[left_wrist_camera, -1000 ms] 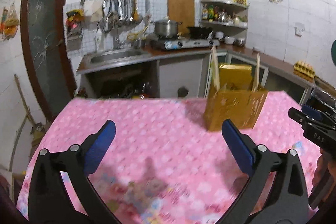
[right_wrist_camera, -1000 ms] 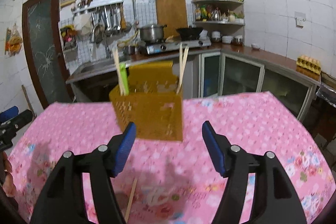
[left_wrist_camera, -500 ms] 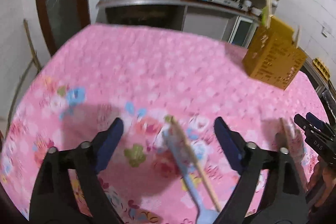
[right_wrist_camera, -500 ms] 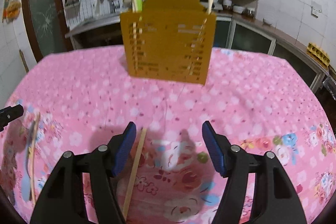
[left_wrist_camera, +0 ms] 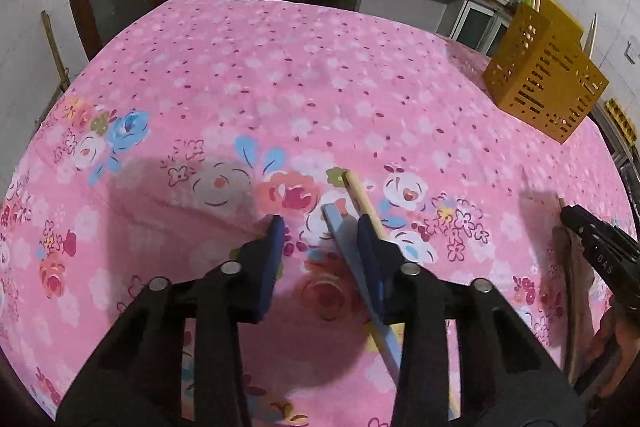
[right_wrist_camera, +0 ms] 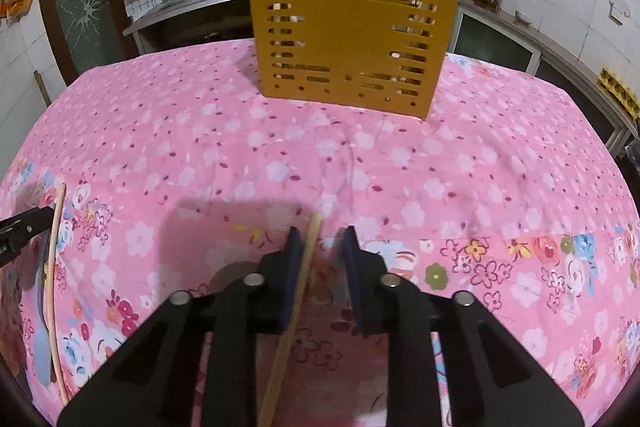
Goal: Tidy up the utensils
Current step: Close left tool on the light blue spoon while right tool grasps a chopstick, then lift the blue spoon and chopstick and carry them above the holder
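The blue utensil (left_wrist_camera: 352,259) and chopstick (left_wrist_camera: 366,205) run under the left tongs' (left_wrist_camera: 320,237) right pad, lower ends hidden. The right-view chopstick (right_wrist_camera: 294,307) leaves the bottom edge. The holder's (right_wrist_camera: 352,39) contents are mostly hidden.

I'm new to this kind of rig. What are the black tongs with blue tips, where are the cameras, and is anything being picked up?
A person holds a two-finger gripper in each hand, each with a fisheye camera looking along its fingers. The left gripper has just been closing around a light blue utensil handle, with a wooden chopstick at its right finger. The right gripper has been closing around another chopstick, touching one pad only. All lie on a pink floral tablecloth. The yellow holder stands behind.
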Motion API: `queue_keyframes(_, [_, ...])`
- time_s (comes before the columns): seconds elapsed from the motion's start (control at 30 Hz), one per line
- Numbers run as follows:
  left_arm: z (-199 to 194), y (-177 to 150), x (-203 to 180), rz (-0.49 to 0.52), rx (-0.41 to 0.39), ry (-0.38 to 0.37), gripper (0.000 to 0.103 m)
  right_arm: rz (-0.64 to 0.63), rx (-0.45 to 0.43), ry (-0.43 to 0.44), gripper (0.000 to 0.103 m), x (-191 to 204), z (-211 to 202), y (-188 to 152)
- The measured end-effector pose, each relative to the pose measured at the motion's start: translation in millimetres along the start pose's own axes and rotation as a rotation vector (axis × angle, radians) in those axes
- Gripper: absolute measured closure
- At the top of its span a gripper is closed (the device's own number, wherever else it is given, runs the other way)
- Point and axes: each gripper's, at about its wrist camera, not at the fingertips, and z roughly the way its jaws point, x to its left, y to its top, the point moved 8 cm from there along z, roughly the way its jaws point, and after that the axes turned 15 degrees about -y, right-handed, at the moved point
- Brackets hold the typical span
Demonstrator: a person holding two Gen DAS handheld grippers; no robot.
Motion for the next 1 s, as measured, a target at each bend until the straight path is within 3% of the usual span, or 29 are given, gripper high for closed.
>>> queue_keyframes(0.17, [8.0, 4.9, -2.9, 0.013, 0.027, 0.020, 0.090, 0.007, 0.015, 0.007, 0.091, 3.7, 2.3, 2.8])
queue_keyframes(0.33, [14.5, 10.8, -5.4, 0.002, 0.039, 0.026, 0.093, 0.028, 0.037, 0.023, 0.095, 5.2, 7.0, 6.9])
queue_keyframes(0.5, [14.9, 14.8, -3.9, -0.033, 0.041, 0.001, 0.095, 0.087, 0.071, 0.091, 0.097, -2.4, 9.4, 10.7])
queue_keyframes(0.7, [1.1, 23.1, -16.2, -0.025, -0.008, -0.028, 0.096, 0.150, 0.009, 0.147, 0.097, -23.5, -11.4, 25.1])
queue_keyframes(1.0, [-33.6, 48.9, -62.0, 0.063, -0.122, -0.067, 0.097, 0.236, -0.116, 0.176, 0.097, -66.5, -43.9, 53.1])
